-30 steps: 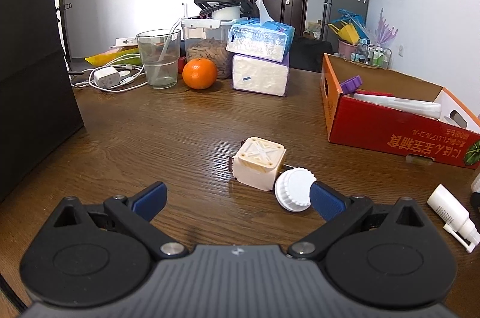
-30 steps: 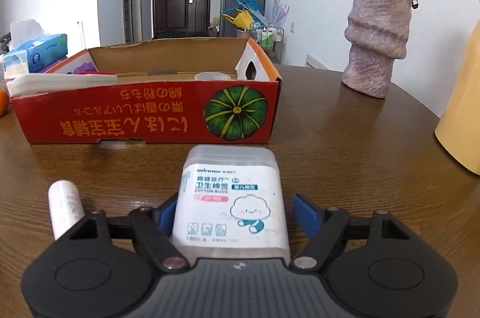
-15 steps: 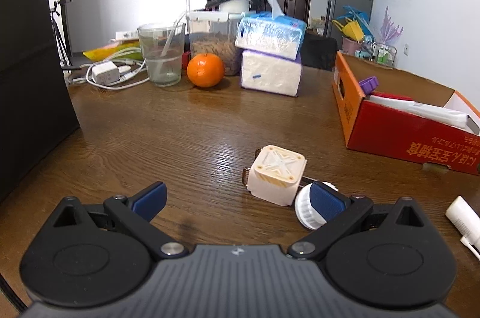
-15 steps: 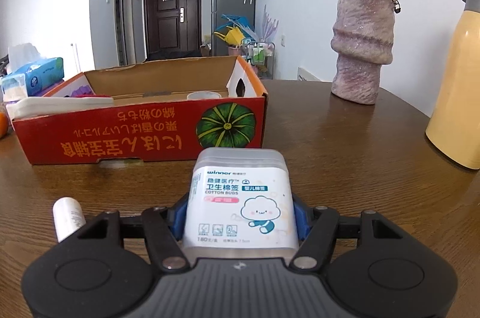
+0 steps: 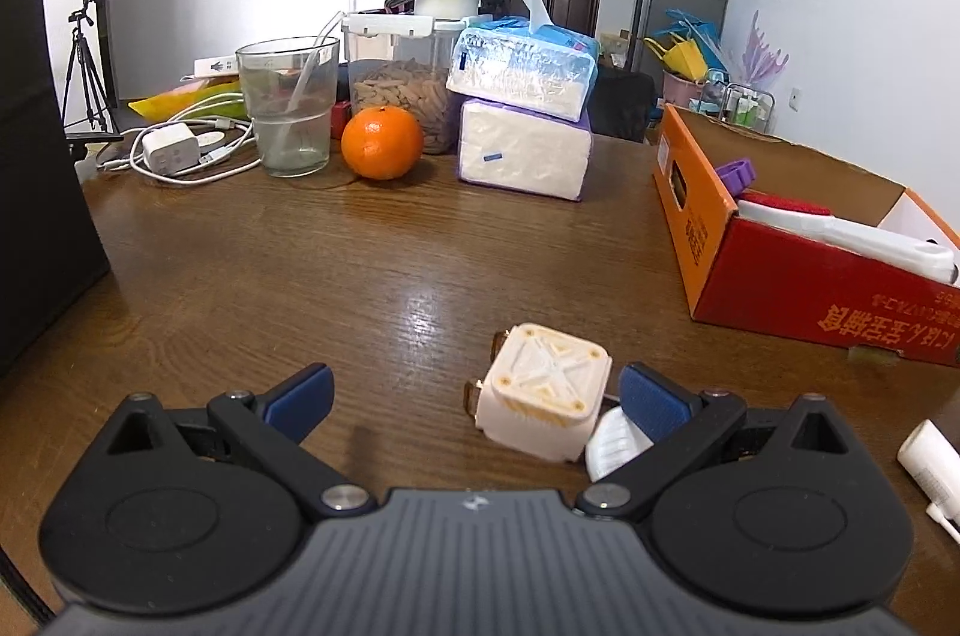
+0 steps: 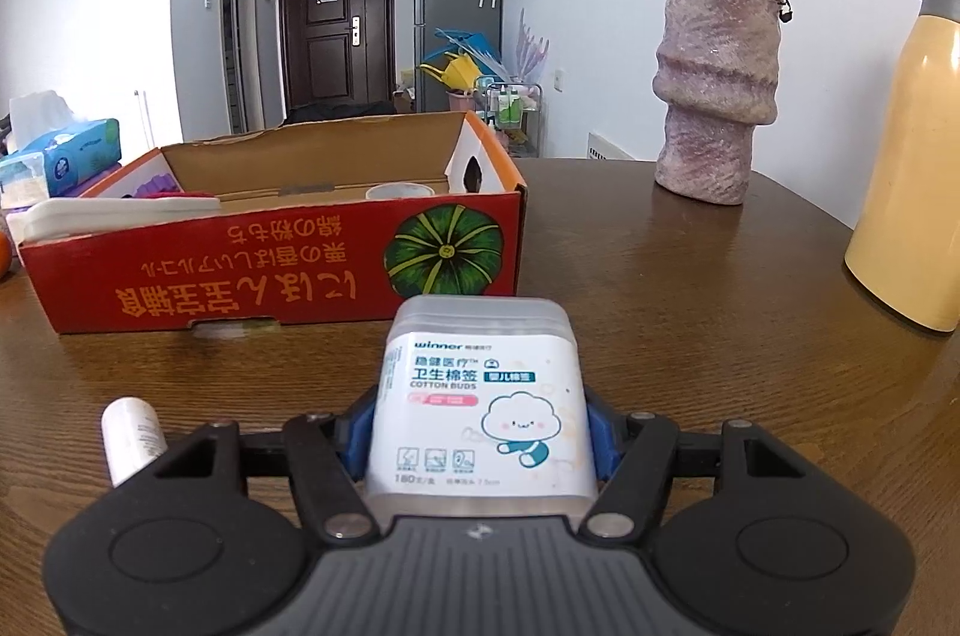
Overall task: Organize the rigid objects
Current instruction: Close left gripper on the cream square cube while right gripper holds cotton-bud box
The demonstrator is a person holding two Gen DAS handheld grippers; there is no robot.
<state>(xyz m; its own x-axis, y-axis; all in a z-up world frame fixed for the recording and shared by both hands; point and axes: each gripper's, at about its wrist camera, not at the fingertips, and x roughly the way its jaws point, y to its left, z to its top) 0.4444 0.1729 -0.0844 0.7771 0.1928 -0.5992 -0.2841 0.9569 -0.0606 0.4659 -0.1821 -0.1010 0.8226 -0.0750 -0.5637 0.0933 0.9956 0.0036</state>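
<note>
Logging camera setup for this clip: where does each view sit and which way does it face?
Left wrist: rides the left tongs, open, looking along a wooden table at a cream cube.
Right wrist: rides the right tongs, shut on a cotton bud box, facing a vase.
Shared: the red carton and the far door.
</note>
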